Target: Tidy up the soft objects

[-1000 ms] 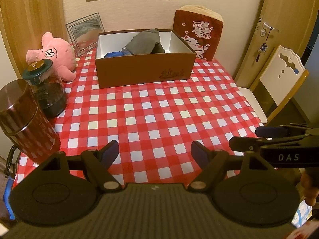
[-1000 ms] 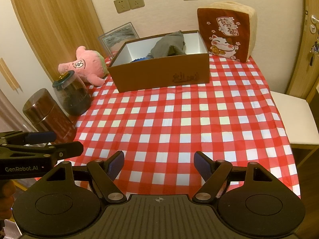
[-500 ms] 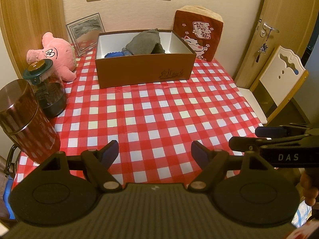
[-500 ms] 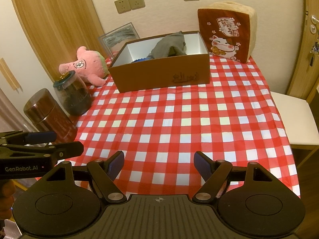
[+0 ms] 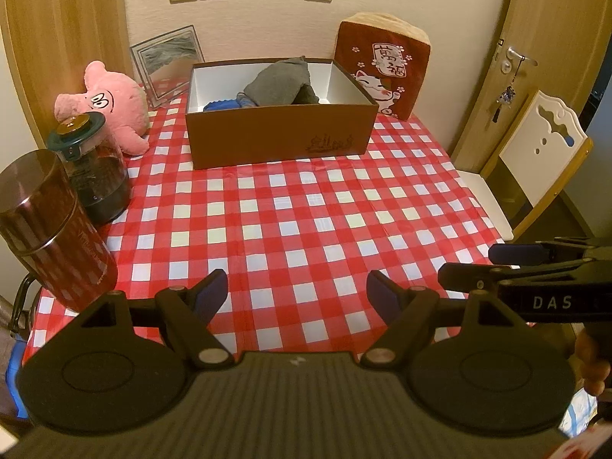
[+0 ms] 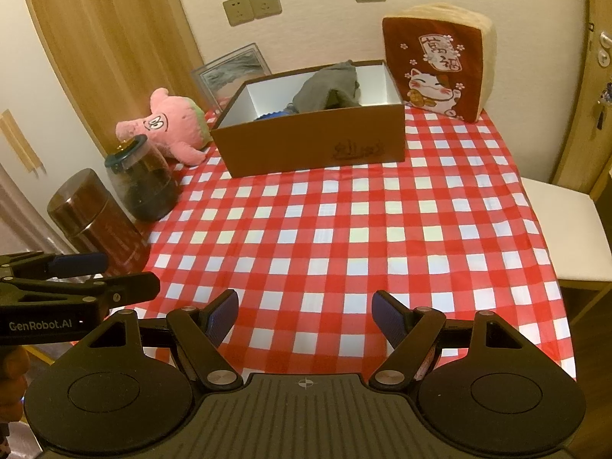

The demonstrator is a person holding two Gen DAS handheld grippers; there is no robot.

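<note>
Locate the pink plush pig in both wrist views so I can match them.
Left wrist view: pink plush pig at far left, behind the green-lidded jar, left of the brown box.
Right wrist view: pink plush pig at upper left, just left of the brown box.
Shared landmark: the red lucky-cat cushion, right of the box.
</note>
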